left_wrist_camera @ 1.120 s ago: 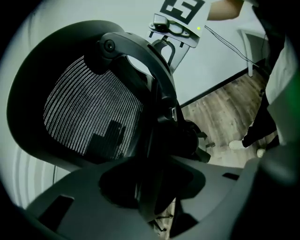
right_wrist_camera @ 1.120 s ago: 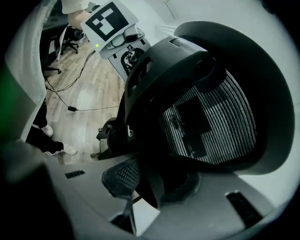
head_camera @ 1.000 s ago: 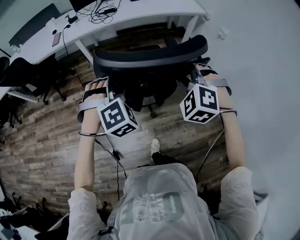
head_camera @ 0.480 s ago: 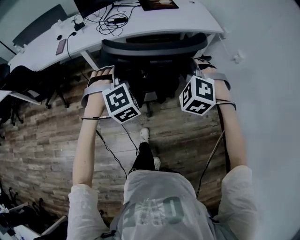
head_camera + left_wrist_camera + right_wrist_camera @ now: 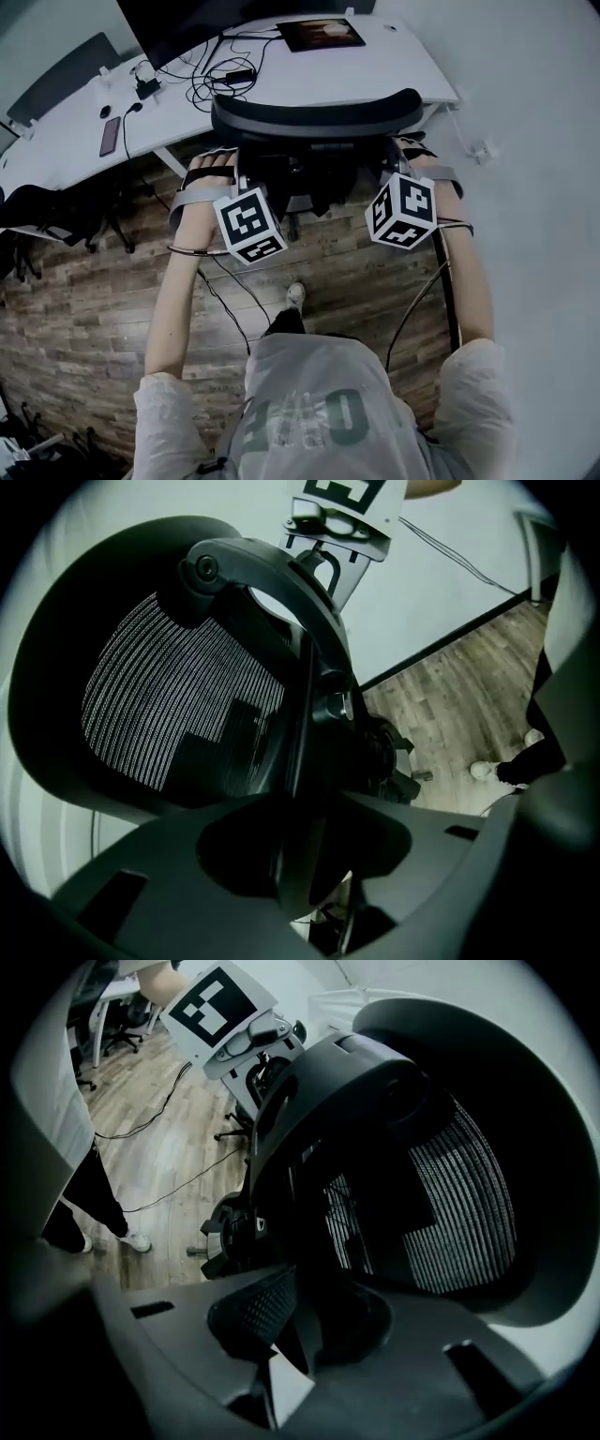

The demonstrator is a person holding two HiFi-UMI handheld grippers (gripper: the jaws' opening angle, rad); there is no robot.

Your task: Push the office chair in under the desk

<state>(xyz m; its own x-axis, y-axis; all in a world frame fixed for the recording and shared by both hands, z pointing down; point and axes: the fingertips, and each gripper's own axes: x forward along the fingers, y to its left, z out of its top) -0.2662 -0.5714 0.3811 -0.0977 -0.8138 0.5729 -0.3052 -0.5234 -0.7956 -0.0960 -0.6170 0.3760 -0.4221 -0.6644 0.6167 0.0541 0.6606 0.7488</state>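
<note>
Most of the room behind both tongs is plank floor [image 5: 84, 281], open back to the person's shoe [image 5: 295, 295] and crossed only by a loose cable [image 5: 230, 291]. A pale wall [image 5: 534, 187] runs close outside the right tongs. Ahead of the tongs the white desk [image 5: 394, 66] spans the view, its front edge directly over the top rail of the office chair [image 5: 314, 114]. From the head view the seat lies beneath the desktop and the back stands at the desk's edge.

The left tongs [image 5: 236, 176] are clenched on the left rim of the chair back, the right tongs [image 5: 386, 169] on the right rim. A desk leg [image 5: 169, 159] slants down just outside the left tongs.

Only the gripper views show the grip itself: each pair of jaws closes on the thin frame beside the striped mesh, with the chair's mechanism beyond. Only the head view shows the desktop, with a dark monitor [image 5: 178, 28], tangled cables [image 5: 220, 70] and a phone [image 5: 111, 136].
</note>
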